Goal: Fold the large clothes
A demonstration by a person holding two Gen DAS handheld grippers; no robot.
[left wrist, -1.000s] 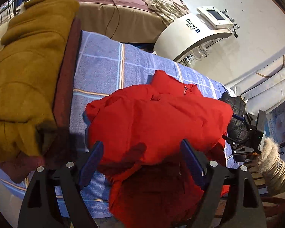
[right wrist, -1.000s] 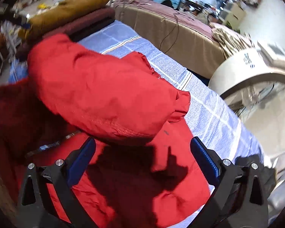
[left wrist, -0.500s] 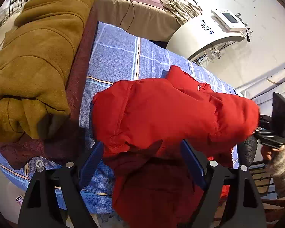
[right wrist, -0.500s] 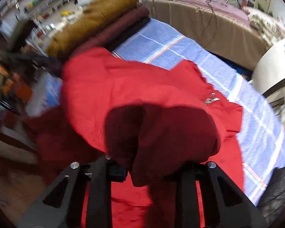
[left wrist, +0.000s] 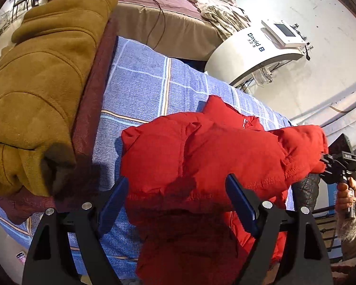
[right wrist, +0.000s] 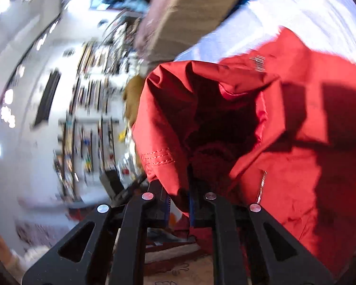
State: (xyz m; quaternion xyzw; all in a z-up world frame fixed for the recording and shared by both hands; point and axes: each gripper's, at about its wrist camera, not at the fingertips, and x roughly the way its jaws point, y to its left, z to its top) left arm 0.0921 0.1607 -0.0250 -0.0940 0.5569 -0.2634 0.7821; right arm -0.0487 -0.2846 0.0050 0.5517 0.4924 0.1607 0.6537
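Black tongs, blue pads, seemingly silver screws.

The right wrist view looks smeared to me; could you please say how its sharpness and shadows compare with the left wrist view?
Right wrist view: background streaked by motion blur, only the red jacket and right gripper fairly crisp, hard gripper-shaped shadows on the fabric. Left wrist view: sharp, fisheye-bent edges, the open left gripper shading the jacket's near edge.

We cannot make out the blurred shelves at left of the right wrist view; the red jacket hides our fingertips there.
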